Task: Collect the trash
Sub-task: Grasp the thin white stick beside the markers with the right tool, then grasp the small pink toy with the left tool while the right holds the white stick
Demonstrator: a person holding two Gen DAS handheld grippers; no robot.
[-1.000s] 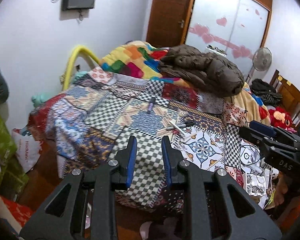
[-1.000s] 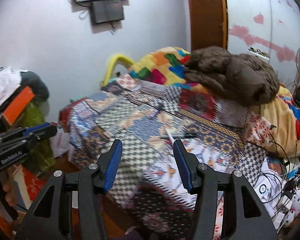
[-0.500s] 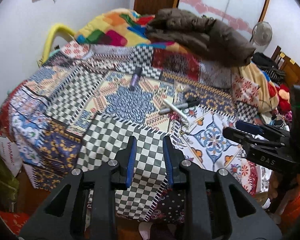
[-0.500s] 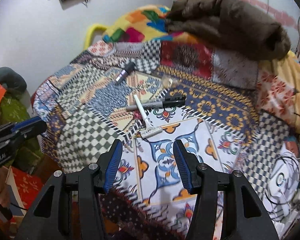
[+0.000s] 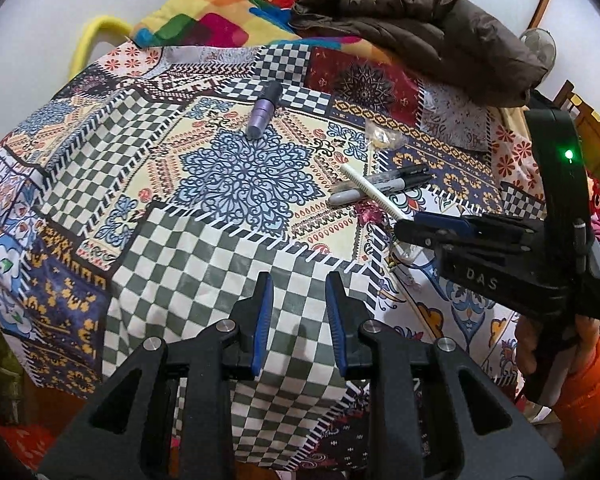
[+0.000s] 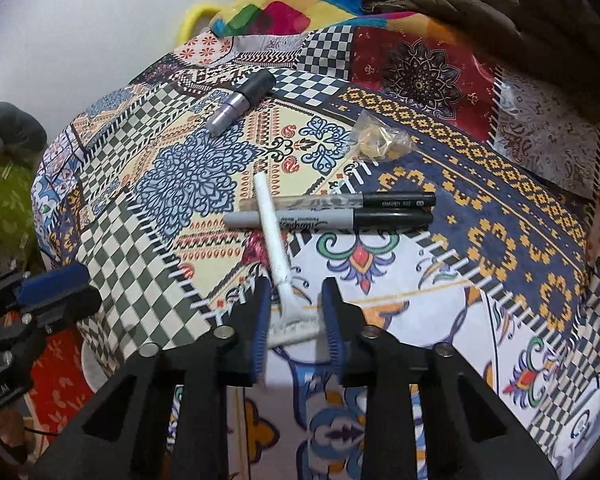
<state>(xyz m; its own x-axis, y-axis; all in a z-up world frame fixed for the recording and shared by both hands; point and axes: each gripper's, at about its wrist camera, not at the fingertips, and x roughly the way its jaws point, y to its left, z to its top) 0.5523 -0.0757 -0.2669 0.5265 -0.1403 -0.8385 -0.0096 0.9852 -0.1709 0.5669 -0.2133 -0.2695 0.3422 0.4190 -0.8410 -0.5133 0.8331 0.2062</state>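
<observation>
A white disposable razor (image 6: 272, 232) lies on the patchwork bedspread (image 6: 500, 240), its handle crossing two black-capped markers (image 6: 340, 218). My right gripper (image 6: 296, 282) is closing its jaws on the razor's head, and the blue pads touch both ends of it. A crumpled clear wrapper (image 6: 380, 140) and a purple tube with a dark cap (image 6: 240, 102) lie farther back. My left gripper (image 5: 298, 280) hovers over a grey checked patch, narrowly open with nothing between its fingers. The left wrist view shows the right gripper (image 5: 404, 228) at the razor (image 5: 374, 194).
A brown padded jacket (image 5: 420, 32) and a bright quilt (image 5: 220, 20) are heaped at the bed's far end. A standing fan (image 5: 538, 46) is at the far right. A hand in an orange sleeve (image 5: 580, 380) holds the right gripper. Bags sit on the floor at left (image 6: 4, 208).
Both grippers have come down and forward over the bed. The right gripper's jaws have narrowed from wide open onto the razor's head. The left gripper's gap is the same.
</observation>
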